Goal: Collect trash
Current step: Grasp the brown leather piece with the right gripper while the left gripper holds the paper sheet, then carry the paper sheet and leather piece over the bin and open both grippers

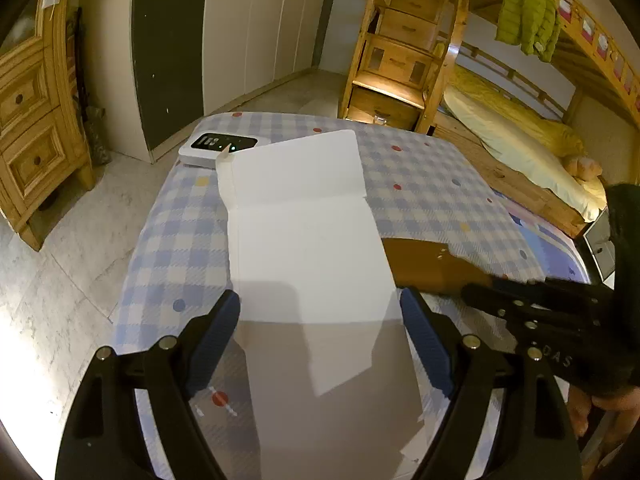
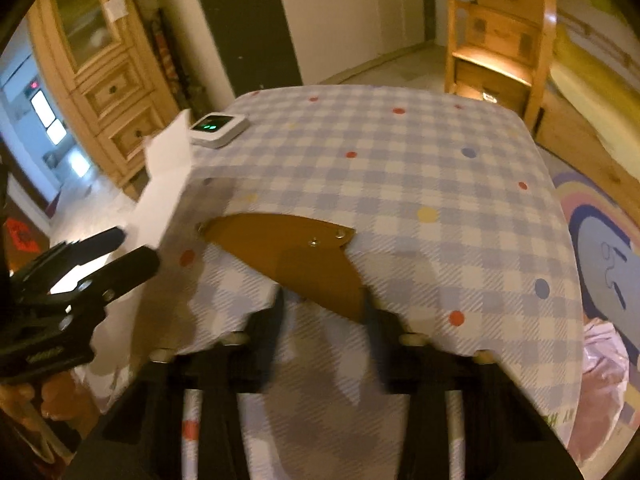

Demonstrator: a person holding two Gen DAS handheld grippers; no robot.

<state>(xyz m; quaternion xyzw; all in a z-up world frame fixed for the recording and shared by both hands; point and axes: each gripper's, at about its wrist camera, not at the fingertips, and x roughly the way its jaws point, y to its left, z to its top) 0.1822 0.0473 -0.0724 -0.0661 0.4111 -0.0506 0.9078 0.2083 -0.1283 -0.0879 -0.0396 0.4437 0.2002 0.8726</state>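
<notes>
A flattened white carton (image 1: pixel 308 240) spans the gap between my left gripper's (image 1: pixel 320 336) blue pads (image 1: pixel 218 336), which press on its two long edges. Seen from the right wrist, the left gripper (image 2: pixel 136 248) holds the carton (image 2: pixel 168 168) tilted up above the checked tablecloth (image 2: pixel 400 184). A brown curved cardboard piece (image 2: pixel 296 248) with rivets lies flat on the cloth. Its near corner sits between my right gripper's (image 2: pixel 324 320) blurred fingers (image 2: pixel 276 320). I cannot make out whether they press on it. The left wrist view shows the right gripper (image 1: pixel 468 294) at the brown piece's (image 1: pixel 424 264) edge.
A white device (image 1: pixel 224 146) with a lit display sits at the table's (image 1: pixel 420 172) far left corner. Around the table are a wooden cabinet (image 1: pixel 32 120), wooden step drawers (image 1: pixel 396 68) and a bunk bed (image 1: pixel 520 148). A patterned rug (image 2: pixel 600 256) and crinkled pale plastic (image 2: pixel 600 380) lie at the right.
</notes>
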